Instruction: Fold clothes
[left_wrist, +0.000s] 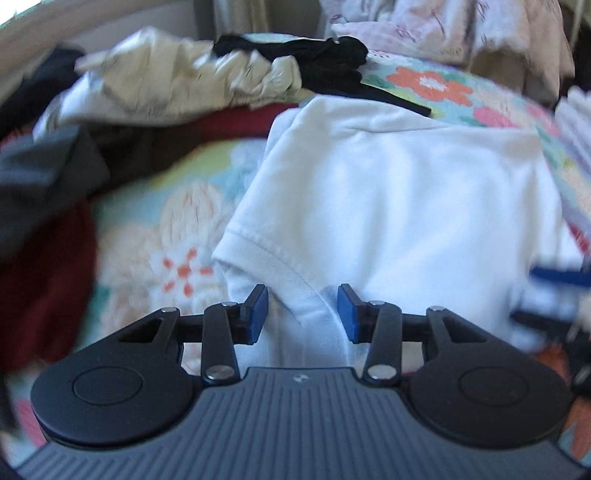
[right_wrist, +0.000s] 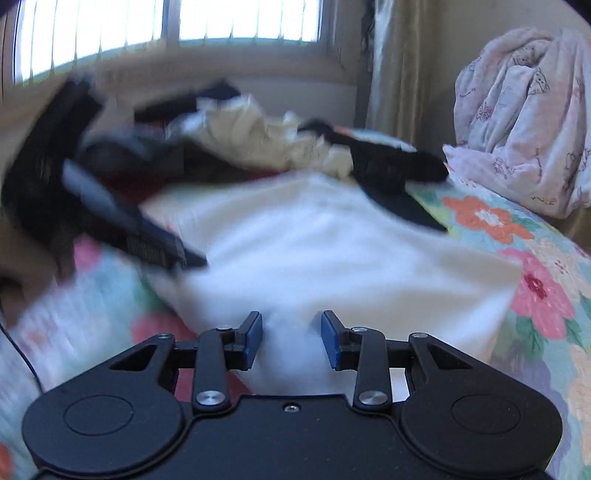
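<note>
A white T-shirt (left_wrist: 399, 192) lies folded on the floral bedspread (left_wrist: 166, 229), with a hemmed sleeve edge toward the near left. My left gripper (left_wrist: 303, 297) hovers over the shirt's near edge. Its blue pads stand apart with white cloth showing between them, and they do not press on it. In the right wrist view the same white T-shirt (right_wrist: 332, 251) fills the middle. My right gripper (right_wrist: 291, 323) is open over its near edge, white fabric in the gap. The left gripper (right_wrist: 129, 221) appears blurred at the left there.
A pile of unfolded clothes lies at the back: a cream garment (left_wrist: 177, 81), a black one (left_wrist: 317, 59), dark red cloth (left_wrist: 48, 280) and grey cloth (left_wrist: 40, 173). A pale printed blanket (right_wrist: 524, 122) is heaped at the right. A window (right_wrist: 177, 26) is behind.
</note>
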